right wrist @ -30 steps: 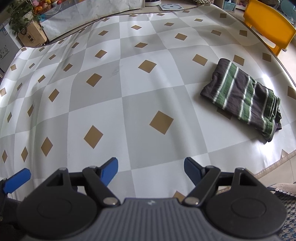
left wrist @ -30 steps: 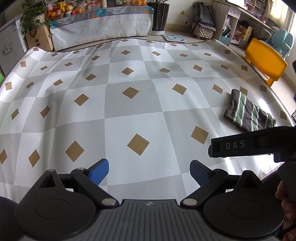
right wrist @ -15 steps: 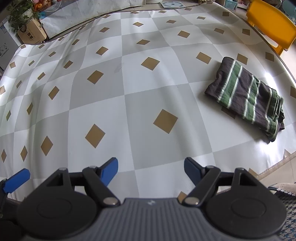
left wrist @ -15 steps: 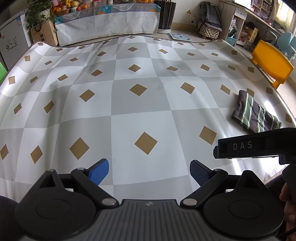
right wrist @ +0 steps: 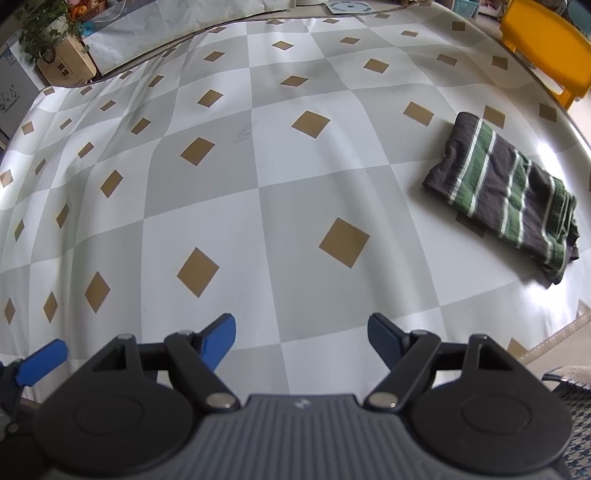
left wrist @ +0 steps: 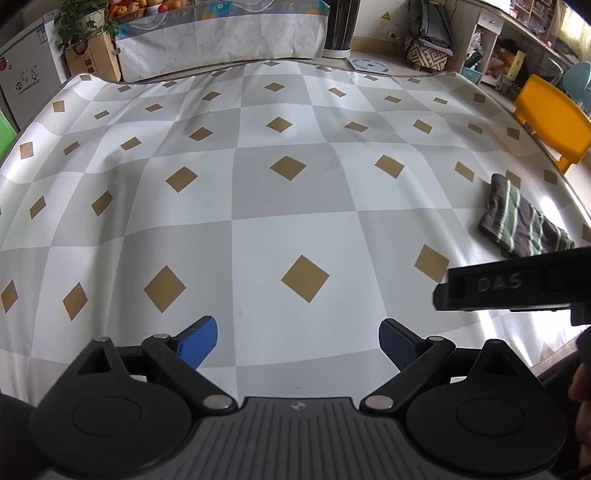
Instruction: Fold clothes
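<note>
A folded dark garment with green and white stripes (right wrist: 506, 192) lies on the checkered tablecloth (right wrist: 295, 206) at the right side; it also shows in the left wrist view (left wrist: 521, 221). My left gripper (left wrist: 297, 343) is open and empty above the cloth's near edge. My right gripper (right wrist: 301, 336) is open and empty, well to the left of and nearer than the garment. The right gripper's black body (left wrist: 517, 284) crosses the left wrist view at right. A blue fingertip (right wrist: 40, 360) of the left gripper shows at the lower left of the right wrist view.
A yellow chair (left wrist: 550, 118) stands past the table's right edge. Beyond the far edge are a covered counter with fruit (left wrist: 221, 33), a cardboard box with a plant (left wrist: 92, 62), and shelves (left wrist: 491, 40). The table's near-right edge (right wrist: 554, 336) is close.
Both grippers have drawn back and tilted up a little, so the cloth and garment sit farther off in view. Both stayed open and empty.
</note>
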`<state>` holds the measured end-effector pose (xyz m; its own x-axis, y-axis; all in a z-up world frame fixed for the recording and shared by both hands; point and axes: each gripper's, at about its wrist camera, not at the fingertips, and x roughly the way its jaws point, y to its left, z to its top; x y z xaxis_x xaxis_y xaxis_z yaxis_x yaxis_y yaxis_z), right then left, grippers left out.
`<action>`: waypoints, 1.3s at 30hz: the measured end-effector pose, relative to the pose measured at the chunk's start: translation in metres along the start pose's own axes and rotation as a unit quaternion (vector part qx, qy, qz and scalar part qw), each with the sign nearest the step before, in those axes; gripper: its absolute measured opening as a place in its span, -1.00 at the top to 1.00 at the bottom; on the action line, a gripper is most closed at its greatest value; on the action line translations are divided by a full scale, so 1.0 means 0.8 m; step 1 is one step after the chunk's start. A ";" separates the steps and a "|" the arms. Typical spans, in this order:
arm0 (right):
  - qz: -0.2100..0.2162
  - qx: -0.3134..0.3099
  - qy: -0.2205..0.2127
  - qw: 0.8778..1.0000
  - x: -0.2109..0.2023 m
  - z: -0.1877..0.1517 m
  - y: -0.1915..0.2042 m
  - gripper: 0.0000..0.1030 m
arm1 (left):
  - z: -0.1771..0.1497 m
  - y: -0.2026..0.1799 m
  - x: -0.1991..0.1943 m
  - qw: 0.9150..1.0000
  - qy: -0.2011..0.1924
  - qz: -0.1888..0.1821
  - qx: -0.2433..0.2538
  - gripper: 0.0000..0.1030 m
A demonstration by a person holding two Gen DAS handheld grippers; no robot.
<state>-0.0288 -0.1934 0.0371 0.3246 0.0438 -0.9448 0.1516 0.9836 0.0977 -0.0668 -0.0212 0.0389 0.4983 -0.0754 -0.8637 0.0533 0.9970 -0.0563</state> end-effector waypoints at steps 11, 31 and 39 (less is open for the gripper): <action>0.011 0.016 -0.004 1.000 0.016 0.008 -0.003 -0.53 | 0.000 0.015 0.042 0.999 0.029 0.017 -0.010 -0.84; 0.052 -0.002 0.005 0.999 0.098 0.006 0.012 -0.54 | -0.007 0.052 0.123 0.993 0.071 0.059 -0.071 -0.84; 0.062 -0.023 -0.003 0.998 0.126 0.012 0.023 -0.55 | -0.001 0.059 0.150 0.991 0.083 0.061 -0.090 -0.84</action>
<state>0.0155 -0.1729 -0.0535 0.3435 0.1640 -0.9247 0.0678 0.9777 0.1986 -0.0053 0.0172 -0.0681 0.3409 0.0339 -0.9395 -0.1614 0.9866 -0.0230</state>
